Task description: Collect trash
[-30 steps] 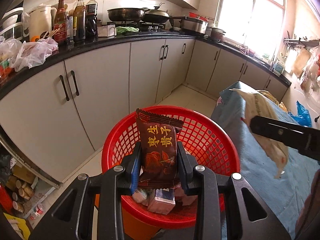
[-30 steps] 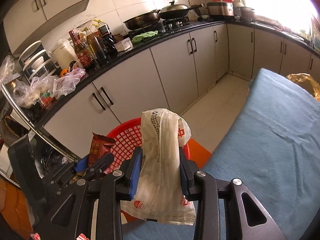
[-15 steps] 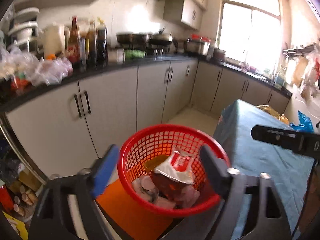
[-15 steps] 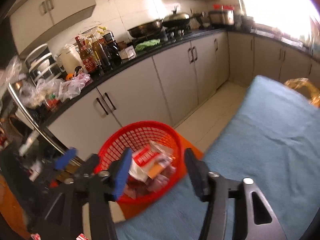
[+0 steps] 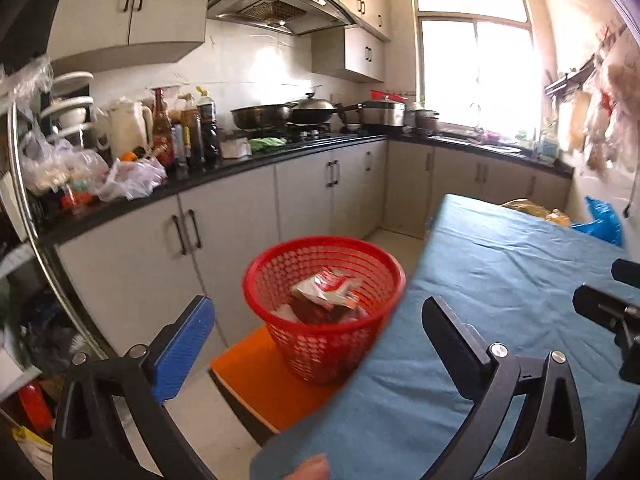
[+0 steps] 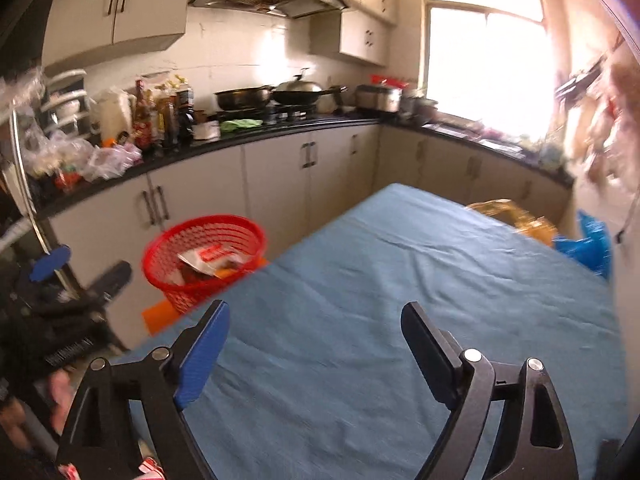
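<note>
A red mesh basket point(image 5: 276, 264) stands on an orange stool point(image 5: 256, 372) beside the blue-covered table point(image 5: 500, 280). Wrappers point(image 5: 324, 286) lie inside it, a white-and-red one on top of a brown one. My left gripper point(image 5: 316, 316) is open and empty, held back from the basket. My right gripper point(image 6: 314, 328) is open and empty above the blue table point(image 6: 400, 280); the basket point(image 6: 160, 252) is to its far left, with the wrappers point(image 6: 208, 258) in it. The left gripper also shows at the left edge of the right wrist view point(image 6: 80, 272).
Grey kitchen cabinets point(image 5: 224, 232) with a black counter run behind the basket, crowded with bottles point(image 5: 188, 136), bags and pans point(image 5: 260, 114). A yellow bag point(image 6: 508, 212) and a blue bag point(image 6: 588, 240) lie at the table's far right edge.
Both grippers opened and dropped their wrappers into the red basket, then drew back and up. The right gripper now sits over the blue table.
</note>
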`<state>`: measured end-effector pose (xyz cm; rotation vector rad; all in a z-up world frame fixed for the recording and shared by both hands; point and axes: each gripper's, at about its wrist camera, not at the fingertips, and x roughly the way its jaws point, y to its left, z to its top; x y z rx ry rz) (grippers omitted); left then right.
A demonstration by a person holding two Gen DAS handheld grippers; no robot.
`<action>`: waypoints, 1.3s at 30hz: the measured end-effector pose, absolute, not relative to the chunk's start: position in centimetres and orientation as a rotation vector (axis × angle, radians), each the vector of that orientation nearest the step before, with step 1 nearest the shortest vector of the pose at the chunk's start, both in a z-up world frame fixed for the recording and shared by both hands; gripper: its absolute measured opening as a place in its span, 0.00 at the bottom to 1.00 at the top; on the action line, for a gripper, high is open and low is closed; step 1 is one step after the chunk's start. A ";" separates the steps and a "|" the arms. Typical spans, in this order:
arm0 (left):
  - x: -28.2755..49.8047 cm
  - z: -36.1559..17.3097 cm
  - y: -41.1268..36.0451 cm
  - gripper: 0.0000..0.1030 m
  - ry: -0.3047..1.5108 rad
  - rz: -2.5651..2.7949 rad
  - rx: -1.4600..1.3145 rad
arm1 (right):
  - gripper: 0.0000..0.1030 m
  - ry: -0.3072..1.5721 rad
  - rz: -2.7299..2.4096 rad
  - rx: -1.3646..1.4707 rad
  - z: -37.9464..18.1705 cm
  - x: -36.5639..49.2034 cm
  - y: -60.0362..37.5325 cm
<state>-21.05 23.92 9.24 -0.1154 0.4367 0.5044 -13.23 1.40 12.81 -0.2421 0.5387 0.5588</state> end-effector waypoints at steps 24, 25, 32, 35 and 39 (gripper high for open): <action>-21.7 8.2 18.6 1.00 0.441 0.642 0.130 | 0.89 0.506 0.495 -0.234 12.2 -15.2 -1.8; -21.6 8.1 18.6 1.00 0.447 0.638 0.130 | 0.89 0.507 0.495 -0.235 12.1 -15.3 -1.8; -21.3 7.5 18.9 1.00 0.466 0.629 0.109 | 0.90 0.528 0.486 -0.241 11.4 -15.1 -1.8; -21.1 7.2 18.8 1.00 0.476 0.618 0.106 | 0.90 0.534 0.482 -0.243 11.2 -14.9 -1.8; -20.8 7.0 18.7 1.00 0.483 0.612 0.109 | 0.90 0.543 0.482 -0.242 10.9 -14.7 -1.8</action>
